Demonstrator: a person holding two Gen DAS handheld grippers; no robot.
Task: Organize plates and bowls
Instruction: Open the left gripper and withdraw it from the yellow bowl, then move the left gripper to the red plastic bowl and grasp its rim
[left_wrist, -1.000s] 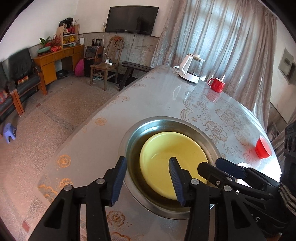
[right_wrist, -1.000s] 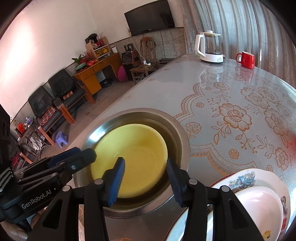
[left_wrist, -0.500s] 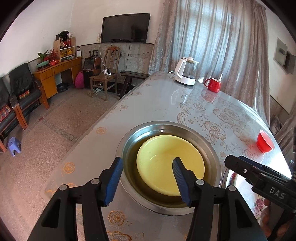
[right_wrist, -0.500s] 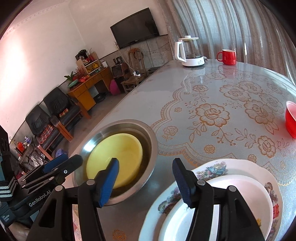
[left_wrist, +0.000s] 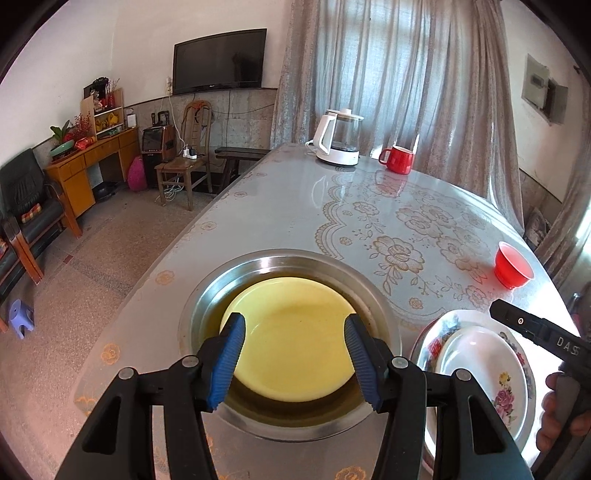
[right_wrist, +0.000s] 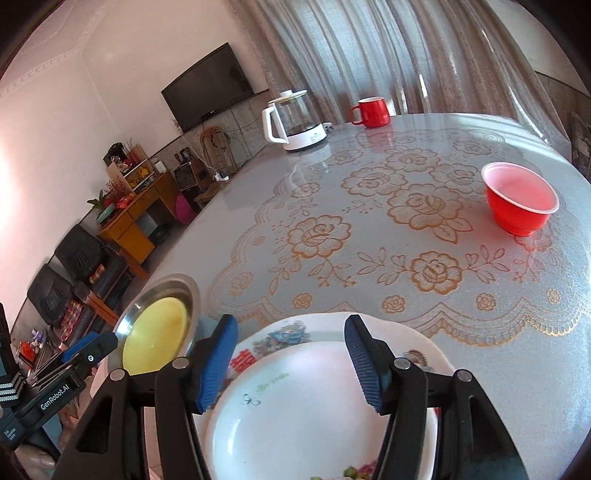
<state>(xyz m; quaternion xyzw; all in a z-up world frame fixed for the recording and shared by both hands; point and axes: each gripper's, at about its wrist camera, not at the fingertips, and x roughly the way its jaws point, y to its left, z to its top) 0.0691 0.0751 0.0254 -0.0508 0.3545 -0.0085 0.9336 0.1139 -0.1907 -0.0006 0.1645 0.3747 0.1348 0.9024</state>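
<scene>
Crockery sits in two groups near the table's edge. A yellow bowl (left_wrist: 295, 354) rests inside a steel basin (left_wrist: 288, 266), and just to the right a white plate (right_wrist: 295, 413) lies on a larger flower-patterned plate (right_wrist: 284, 336). A red bowl (right_wrist: 521, 206) stands alone, well apart from both, on the lace-patterned tablecloth (right_wrist: 369, 229).

The left gripper (left_wrist: 293, 360) hangs over the yellow bowl with its blue-padded fingers spread wide, grasping nothing. The right gripper (right_wrist: 290, 363) hovers over the stacked plates, its jaws likewise released and empty; whether they touch the white plate cannot be told.

At the far end of the table (left_wrist: 295, 192) stand a white electric kettle (left_wrist: 340, 142) and, near it, a red mug (left_wrist: 398, 159). Grey curtains (left_wrist: 388, 74) hang behind them.
</scene>
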